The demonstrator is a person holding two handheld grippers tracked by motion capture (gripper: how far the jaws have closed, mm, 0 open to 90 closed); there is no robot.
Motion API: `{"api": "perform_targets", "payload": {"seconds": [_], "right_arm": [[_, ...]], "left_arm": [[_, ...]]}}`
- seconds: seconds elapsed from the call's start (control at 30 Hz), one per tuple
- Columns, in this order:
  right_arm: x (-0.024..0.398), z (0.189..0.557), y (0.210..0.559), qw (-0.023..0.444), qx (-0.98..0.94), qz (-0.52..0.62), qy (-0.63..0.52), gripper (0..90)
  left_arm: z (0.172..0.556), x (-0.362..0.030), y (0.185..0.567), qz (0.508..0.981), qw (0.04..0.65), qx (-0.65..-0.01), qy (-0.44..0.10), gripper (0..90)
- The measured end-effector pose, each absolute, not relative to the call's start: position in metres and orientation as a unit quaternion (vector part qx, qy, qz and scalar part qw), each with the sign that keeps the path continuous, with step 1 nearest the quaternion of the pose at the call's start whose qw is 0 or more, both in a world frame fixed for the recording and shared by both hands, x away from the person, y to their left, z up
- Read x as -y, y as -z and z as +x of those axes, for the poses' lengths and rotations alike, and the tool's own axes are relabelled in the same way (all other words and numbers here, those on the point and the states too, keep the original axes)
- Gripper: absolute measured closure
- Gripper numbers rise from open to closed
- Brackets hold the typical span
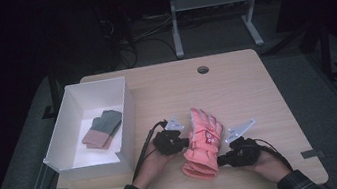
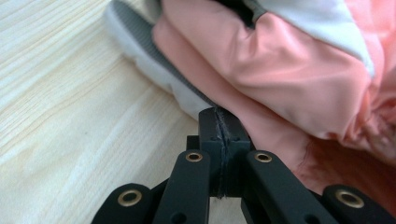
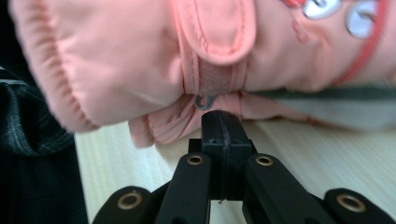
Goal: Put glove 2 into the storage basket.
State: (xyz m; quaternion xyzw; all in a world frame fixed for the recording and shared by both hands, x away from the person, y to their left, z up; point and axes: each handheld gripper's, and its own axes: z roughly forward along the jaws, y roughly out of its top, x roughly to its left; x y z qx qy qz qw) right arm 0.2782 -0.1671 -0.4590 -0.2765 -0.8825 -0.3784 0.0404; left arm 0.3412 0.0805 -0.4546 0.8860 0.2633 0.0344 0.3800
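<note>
While both hand-held grippers, left (image 1: 182, 142) and right (image 1: 222, 158), sit pressed together flanking it, the padded salmon-pink ski glove (image 1: 202, 142) lies between them, cuff toward the person.

The glove (image 2: 280, 70) runs off the left gripper view's top and right edges. Whether either gripper's closed jaws pinch fabric cannot be told.

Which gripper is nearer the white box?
Left. The left gripper sits between the white box and the pink glove; the right gripper is on the glove's far side.
</note>
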Motion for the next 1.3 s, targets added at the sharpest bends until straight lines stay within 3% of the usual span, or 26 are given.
{"api": "perform_targets", "payload": {"seconds": [0.3,0.73,1.17,1.3], "right_arm": [[0.163,0.271,0.453,0.035,0.883,-0.274,0.38,89.8],[0.194,0.294,0.406,-0.042,0.833,-0.309,0.457,89.9],[0.174,0.312,0.438,-0.042,0.85,-0.322,0.416,90.0],[0.171,0.315,0.446,-0.033,0.851,-0.33,0.408,90.0]], "left_arm": [[0.346,-0.078,0.452,0.887,0.381,-0.26,-0.029,89.3],[0.345,-0.1,0.44,0.882,0.381,-0.274,-0.03,86.8],[0.344,-0.098,0.441,0.886,0.374,-0.272,-0.025,86.2],[0.346,-0.1,0.438,0.885,0.374,-0.277,-0.028,80.9]]}}
